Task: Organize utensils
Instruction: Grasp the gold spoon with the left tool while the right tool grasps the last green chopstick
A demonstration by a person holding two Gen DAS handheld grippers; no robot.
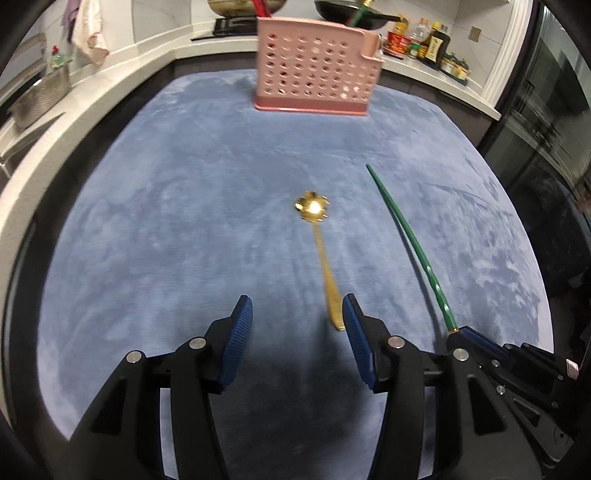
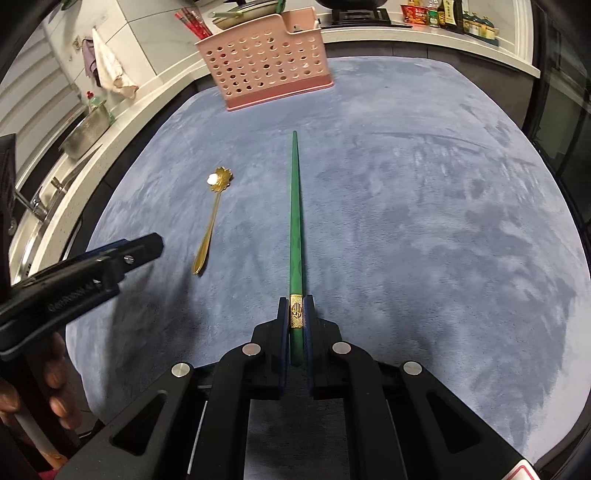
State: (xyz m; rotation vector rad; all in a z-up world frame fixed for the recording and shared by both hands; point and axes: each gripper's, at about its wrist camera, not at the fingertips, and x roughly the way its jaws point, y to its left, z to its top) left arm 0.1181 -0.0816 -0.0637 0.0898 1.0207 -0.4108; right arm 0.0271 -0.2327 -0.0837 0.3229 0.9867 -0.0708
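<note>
A gold spoon (image 1: 320, 254) with a flower-shaped bowl lies on the blue mat (image 1: 184, 221), handle toward me. My left gripper (image 1: 297, 306) is open above the mat, its right pad next to the handle's end, nothing between the pads. In the right wrist view, my right gripper (image 2: 296, 306) is shut on a green chopstick (image 2: 295, 206) at its gold-banded end; the tip points toward the pink perforated utensil holder (image 2: 266, 62). The spoon (image 2: 210, 221) lies left of the chopstick, and the left gripper (image 2: 147, 245) reaches in from the left. The chopstick (image 1: 410, 236) and holder (image 1: 317, 66) show in the left wrist view too.
White counters surround the mat. A steel colander (image 2: 86, 133) and sink tap sit on the left, a cloth (image 2: 109, 66) hangs on the wall, sauce bottles (image 1: 428, 40) stand at the back right. Red chopsticks (image 2: 194, 24) stick out of the holder. A person's fingers (image 2: 55, 391) hold the left gripper's handle.
</note>
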